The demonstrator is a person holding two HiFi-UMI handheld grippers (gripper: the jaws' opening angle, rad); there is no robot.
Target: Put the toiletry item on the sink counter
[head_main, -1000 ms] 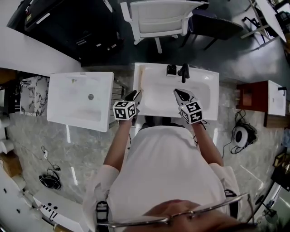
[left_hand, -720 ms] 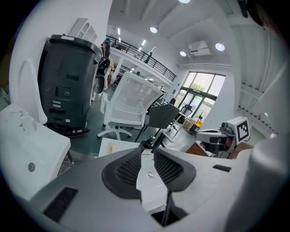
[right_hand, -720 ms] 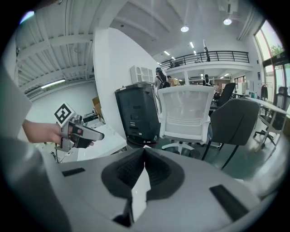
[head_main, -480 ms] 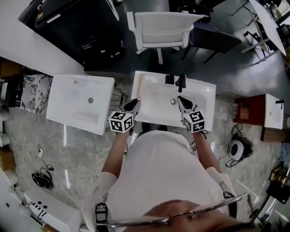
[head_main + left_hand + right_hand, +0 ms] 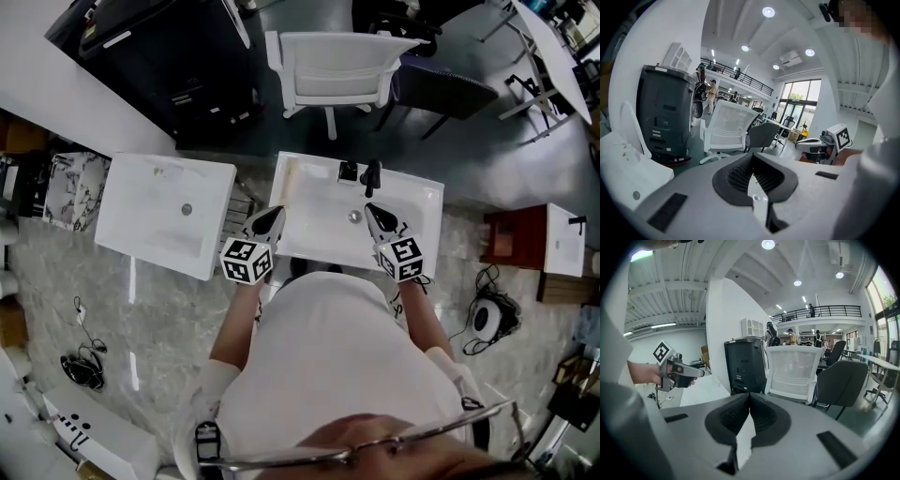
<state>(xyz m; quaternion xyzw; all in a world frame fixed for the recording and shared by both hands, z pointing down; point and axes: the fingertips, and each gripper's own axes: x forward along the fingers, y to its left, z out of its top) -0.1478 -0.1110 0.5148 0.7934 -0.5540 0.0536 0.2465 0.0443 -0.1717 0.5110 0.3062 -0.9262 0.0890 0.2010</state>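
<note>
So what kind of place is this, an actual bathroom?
Probably not: it looks like an open office or test lab. A sink and a second sink stand free on a marbled floor, a white office chair sits just beyond, and a railed mezzanine shows behind.

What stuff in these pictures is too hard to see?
- Pale strip on the sink's left rim: head view, too small to name.
- Dark block beside the faucet: head view, too small.
- Sink's near edge: head view, partly hidden by the person.
- Sink: outside both gripper views.
</note>
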